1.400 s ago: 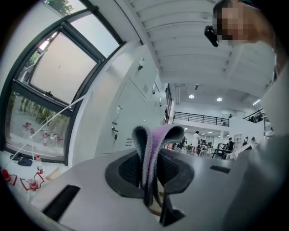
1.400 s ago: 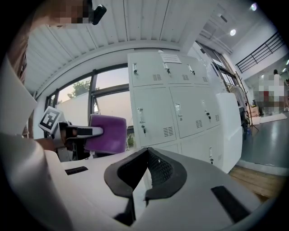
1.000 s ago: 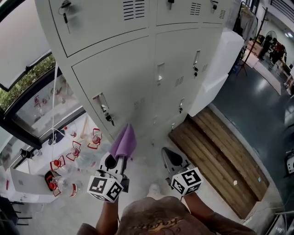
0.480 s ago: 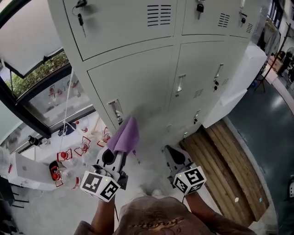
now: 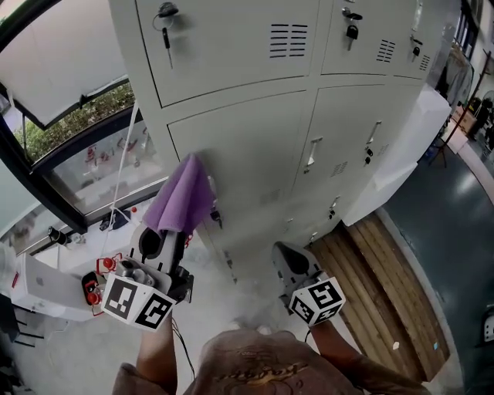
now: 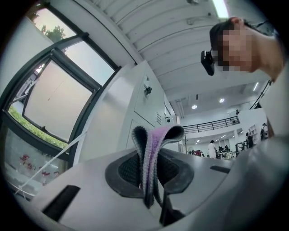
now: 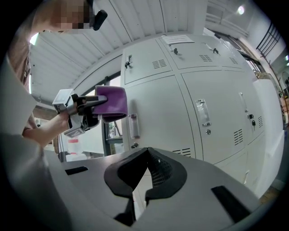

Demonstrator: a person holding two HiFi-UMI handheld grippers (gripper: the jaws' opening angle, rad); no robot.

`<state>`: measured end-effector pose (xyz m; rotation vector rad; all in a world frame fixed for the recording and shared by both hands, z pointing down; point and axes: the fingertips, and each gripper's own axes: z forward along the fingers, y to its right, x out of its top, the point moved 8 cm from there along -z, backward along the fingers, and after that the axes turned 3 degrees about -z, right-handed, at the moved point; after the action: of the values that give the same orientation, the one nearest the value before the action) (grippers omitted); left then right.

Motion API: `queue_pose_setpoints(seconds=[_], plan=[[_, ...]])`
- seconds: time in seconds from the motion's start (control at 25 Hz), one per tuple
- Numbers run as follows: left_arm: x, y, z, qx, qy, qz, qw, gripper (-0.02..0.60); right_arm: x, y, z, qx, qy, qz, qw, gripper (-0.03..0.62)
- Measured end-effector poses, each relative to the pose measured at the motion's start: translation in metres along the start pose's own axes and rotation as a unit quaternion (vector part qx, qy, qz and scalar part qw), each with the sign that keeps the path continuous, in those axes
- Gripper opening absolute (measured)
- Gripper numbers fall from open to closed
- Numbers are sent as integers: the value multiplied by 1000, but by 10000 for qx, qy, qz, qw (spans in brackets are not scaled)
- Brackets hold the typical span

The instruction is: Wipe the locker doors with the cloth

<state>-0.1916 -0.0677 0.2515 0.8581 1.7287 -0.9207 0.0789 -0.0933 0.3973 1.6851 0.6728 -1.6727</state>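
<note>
A grey bank of lockers point(image 5: 255, 146) fills the head view. My left gripper point(image 5: 164, 231) is shut on a purple cloth point(image 5: 183, 197), which is raised to the left edge of a middle-row door, next to its latch handle point(image 5: 214, 197). In the left gripper view the folded cloth point(image 6: 152, 149) stands pinched between the jaws. The right gripper view shows the cloth point(image 7: 112, 103) beside that door's handle point(image 7: 134, 126). My right gripper point(image 5: 282, 252) hangs lower, a little off the lockers, shut with nothing in it point(image 7: 145, 155).
Keys hang in the top-row locks point(image 5: 165, 15). A window point(image 5: 69, 123) is at the left, with a white table point(image 5: 46, 289) and red-labelled bottles point(image 5: 93, 281) below it. A wooden platform point(image 5: 394, 285) lies on the floor at the right.
My left gripper has lifted the cloth up and to the left, from low by the bottom lockers to the middle-row door's edge. The right gripper has barely moved.
</note>
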Motion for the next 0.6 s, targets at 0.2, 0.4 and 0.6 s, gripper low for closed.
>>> queue_pose_setpoints(seconds=[0.2,0.4,0.6], plan=[[27,-15,-8,221,294,155,9992,43,1,-8,15,136,0,-42,9999,-2],[40,-26,-20,512,398,306,9974,43,0,-16,27,292,-25,-87,9995,-2],[42,-34,-17,682,341,391,9963,43,0,-20,33,348,-35,-96,9993,-2]])
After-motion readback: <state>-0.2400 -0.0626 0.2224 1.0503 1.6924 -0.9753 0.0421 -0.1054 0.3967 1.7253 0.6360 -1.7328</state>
